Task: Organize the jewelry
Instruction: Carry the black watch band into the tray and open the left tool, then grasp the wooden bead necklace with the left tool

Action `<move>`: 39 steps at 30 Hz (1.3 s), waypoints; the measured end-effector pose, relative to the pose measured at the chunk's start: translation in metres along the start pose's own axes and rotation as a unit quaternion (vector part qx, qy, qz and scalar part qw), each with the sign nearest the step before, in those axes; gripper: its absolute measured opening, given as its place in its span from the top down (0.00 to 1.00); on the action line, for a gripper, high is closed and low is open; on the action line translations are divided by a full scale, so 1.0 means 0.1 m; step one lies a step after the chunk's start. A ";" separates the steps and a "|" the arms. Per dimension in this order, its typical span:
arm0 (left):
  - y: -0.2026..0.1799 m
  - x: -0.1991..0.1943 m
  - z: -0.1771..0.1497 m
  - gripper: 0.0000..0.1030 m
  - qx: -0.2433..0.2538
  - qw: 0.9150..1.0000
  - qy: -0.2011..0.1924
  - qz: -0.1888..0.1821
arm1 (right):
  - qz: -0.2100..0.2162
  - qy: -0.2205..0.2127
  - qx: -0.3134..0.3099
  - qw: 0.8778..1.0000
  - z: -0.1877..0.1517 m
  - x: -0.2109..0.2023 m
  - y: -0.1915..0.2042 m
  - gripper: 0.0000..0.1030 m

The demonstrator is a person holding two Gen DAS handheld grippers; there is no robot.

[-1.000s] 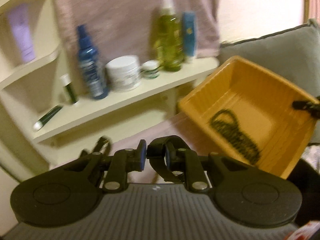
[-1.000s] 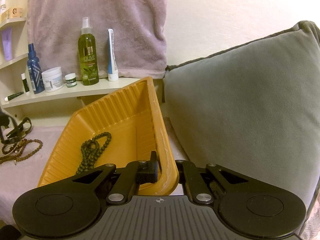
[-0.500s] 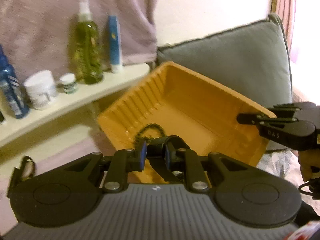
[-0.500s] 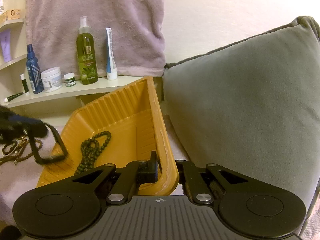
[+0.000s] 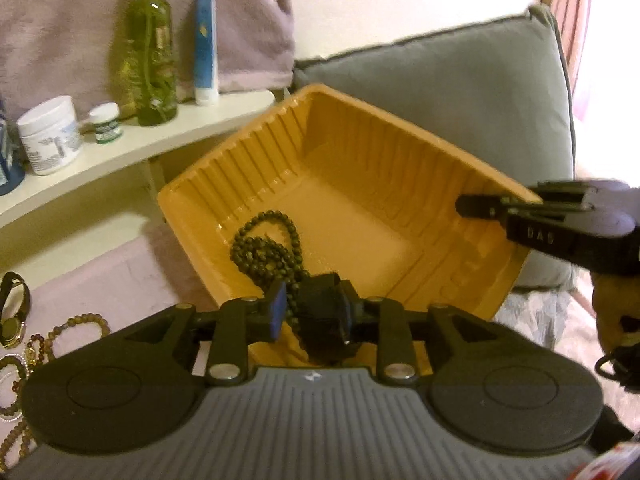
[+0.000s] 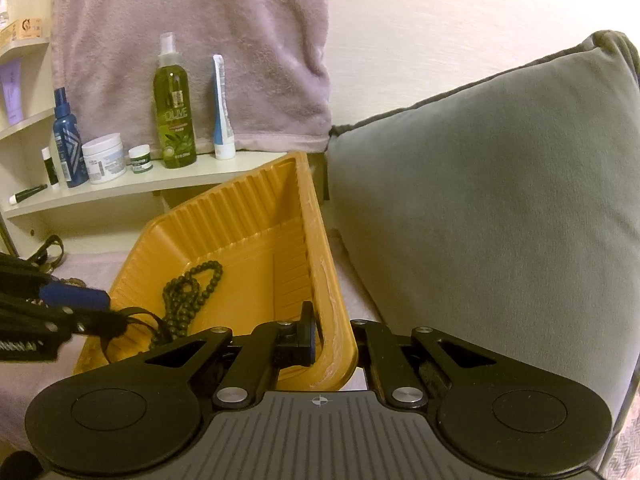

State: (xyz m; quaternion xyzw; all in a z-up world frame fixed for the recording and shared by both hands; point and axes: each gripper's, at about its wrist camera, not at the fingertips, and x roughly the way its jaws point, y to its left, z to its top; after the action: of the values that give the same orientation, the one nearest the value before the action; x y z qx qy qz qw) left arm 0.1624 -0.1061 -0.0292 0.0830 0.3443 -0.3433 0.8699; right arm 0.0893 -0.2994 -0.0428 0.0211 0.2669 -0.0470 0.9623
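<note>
The right claw pinches the tray rim. The left claw, just over the tray's near edge, seems to hold a black strap, above the beads.

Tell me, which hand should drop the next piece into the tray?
Left. The left gripper has a black strap between its fingers right over the tray, while the right gripper is clamped on the tray's rim, holding it tilted.
</note>
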 end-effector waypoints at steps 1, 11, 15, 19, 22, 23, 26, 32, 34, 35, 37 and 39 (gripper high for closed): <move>0.02 -0.04 0.01 0.76 -0.005 1.000 -0.007 0.006 | 0.000 0.000 0.000 1.000 0.00 0.00 0.00 0.95; 0.72 -0.76 -0.07 0.67 -0.095 0.986 -0.078 0.110 | 0.000 0.000 0.001 1.000 -0.02 0.00 0.00 0.95; 1.06 -1.00 -0.28 0.60 -0.135 0.972 -0.083 0.172 | -0.001 0.000 0.001 1.000 -0.03 0.00 -0.01 0.95; 1.38 -1.21 -0.56 0.47 -0.169 0.956 -0.089 0.223 | -0.002 0.002 -0.001 1.000 -0.03 0.01 -0.01 0.95; 1.54 -1.29 -0.76 0.45 -0.191 0.944 -0.084 0.256 | -0.002 0.003 -0.001 1.000 -0.03 0.02 -0.01 0.95; 1.59 -1.32 -0.83 0.45 -0.199 0.941 -0.082 0.262 | -0.002 0.003 -0.002 1.000 -0.03 0.02 -0.01 0.95; 1.65 -1.34 -1.03 0.45 -0.207 0.935 -0.071 0.279 | -0.003 0.004 -0.003 1.000 -0.03 0.03 -0.01 0.95; 1.71 -1.18 -1.28 0.46 -0.204 0.933 -0.040 0.293 | -0.004 0.005 -0.007 1.000 -0.03 0.04 -0.02 0.94; 1.74 -1.13 -1.35 0.50 -0.209 0.932 -0.033 0.293 | -0.005 0.006 -0.008 1.000 -0.03 0.04 -0.02 0.94; 1.76 -1.11 -1.37 0.54 -0.213 0.932 -0.030 0.292 | -0.005 0.006 -0.009 1.000 -0.03 0.04 -0.02 0.94; 1.77 -1.06 -1.41 0.56 -0.214 0.932 -0.027 0.290 | -0.006 0.007 -0.010 1.000 -0.03 0.05 -0.02 0.94; 1.78 -1.01 -1.44 0.62 -0.210 0.934 -0.022 0.288 | -0.007 0.007 -0.010 1.000 -0.03 0.05 -0.03 0.94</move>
State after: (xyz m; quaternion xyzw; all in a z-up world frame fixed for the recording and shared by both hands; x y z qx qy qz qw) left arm 0.1480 0.1370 -0.0872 -0.0137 0.3505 0.0010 0.9365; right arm 0.0918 -0.3025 -0.0478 0.0099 0.2747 -0.0507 0.9601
